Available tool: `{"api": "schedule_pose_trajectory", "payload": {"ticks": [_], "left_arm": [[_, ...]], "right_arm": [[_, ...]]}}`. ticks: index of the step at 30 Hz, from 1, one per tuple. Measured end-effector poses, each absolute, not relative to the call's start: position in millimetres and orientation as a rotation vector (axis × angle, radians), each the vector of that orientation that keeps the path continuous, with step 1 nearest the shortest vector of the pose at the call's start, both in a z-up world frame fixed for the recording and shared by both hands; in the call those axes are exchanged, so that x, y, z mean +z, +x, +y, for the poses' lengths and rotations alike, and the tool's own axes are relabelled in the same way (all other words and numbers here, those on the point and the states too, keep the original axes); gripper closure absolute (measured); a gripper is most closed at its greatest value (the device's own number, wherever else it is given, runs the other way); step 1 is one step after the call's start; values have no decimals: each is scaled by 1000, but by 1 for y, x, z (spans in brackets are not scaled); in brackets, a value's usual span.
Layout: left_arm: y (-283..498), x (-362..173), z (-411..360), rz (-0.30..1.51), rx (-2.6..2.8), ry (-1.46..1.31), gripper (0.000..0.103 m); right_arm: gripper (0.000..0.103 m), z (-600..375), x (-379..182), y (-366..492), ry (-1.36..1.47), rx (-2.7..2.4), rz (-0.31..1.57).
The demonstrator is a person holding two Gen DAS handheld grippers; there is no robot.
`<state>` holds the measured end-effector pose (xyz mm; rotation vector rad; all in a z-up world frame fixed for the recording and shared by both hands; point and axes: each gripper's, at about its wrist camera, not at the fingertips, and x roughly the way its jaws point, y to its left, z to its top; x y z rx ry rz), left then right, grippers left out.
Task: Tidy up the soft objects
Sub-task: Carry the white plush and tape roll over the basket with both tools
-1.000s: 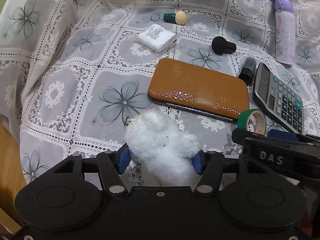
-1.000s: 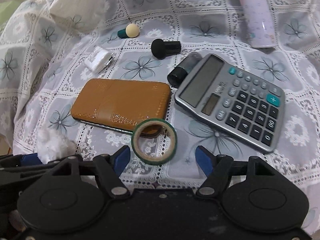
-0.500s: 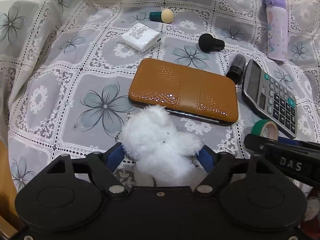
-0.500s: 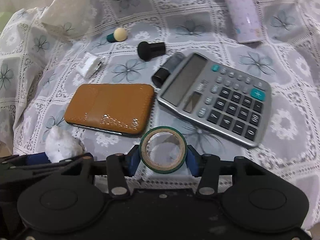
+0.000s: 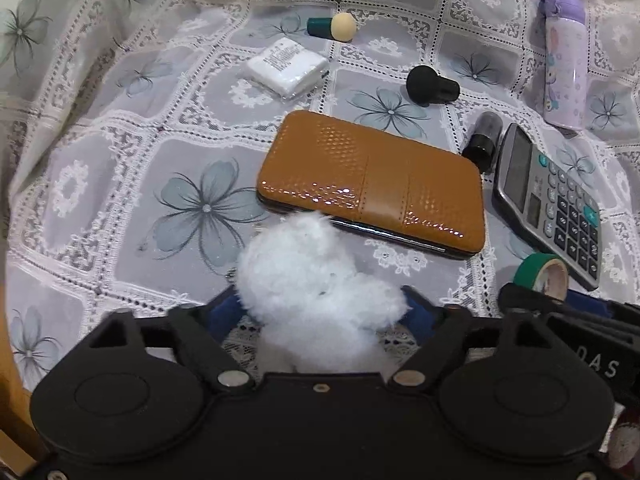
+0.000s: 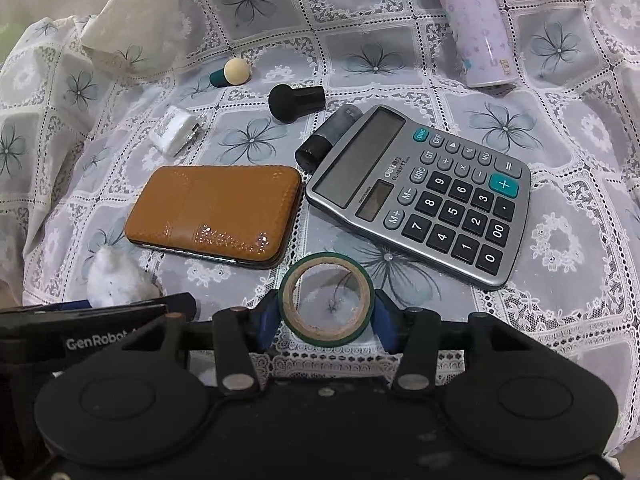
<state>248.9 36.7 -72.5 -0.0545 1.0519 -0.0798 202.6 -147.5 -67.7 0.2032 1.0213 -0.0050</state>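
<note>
My left gripper (image 5: pixel 320 308) is shut on a white fluffy plush toy (image 5: pixel 312 280), held just above the lace tablecloth in front of a brown case (image 5: pixel 372 184). The plush also shows at lower left in the right wrist view (image 6: pixel 116 276). My right gripper (image 6: pixel 326 316) is shut on a green tape roll (image 6: pixel 327 299), with the blue pads against its two sides. The tape roll and right gripper show at right in the left wrist view (image 5: pixel 540 276).
On the floral lace tablecloth (image 6: pixel 560 240) lie a silver calculator (image 6: pixel 424 196), the brown case (image 6: pixel 216 210), a black cylinder (image 6: pixel 324 140), a black stamp (image 6: pixel 296 100), a green-and-cream sponge stick (image 6: pixel 232 74), a white packet (image 6: pixel 176 134) and a lilac bottle (image 6: pixel 476 20).
My right gripper has closed onto the green tape roll and holds it. The left gripper keeps hold of the plush and has shifted slightly over the cloth.
</note>
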Motion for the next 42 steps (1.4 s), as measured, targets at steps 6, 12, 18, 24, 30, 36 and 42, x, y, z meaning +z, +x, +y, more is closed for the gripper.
{"api": "schedule_pose_trajectory", "payload": {"ticks": [6,12,18,24,30,36,42], "left_arm": [[239,-61,37,1028,-104,-49,50],[218,-41,32,990,-120,-48,50],[182,-20,24,954,-150,-34,49],[140,-9,16,937,-176,-15,49],[102,-8,13,935,-187,3,49],[71,-10,9,928,-185,20,49],[50,-12,10,921,-171,1,49]], "right_arm": [[55,-150,-62,195,219,-9,1010],[55,-159,-47,178,256,-14,987],[55,-168,-25,146,283,-25,942],[55,-173,-6,105,317,-19,912],[55,-170,7,55,333,-6,886],[55,-164,15,8,356,19,865],[55,-157,19,-31,388,45,848]]}}
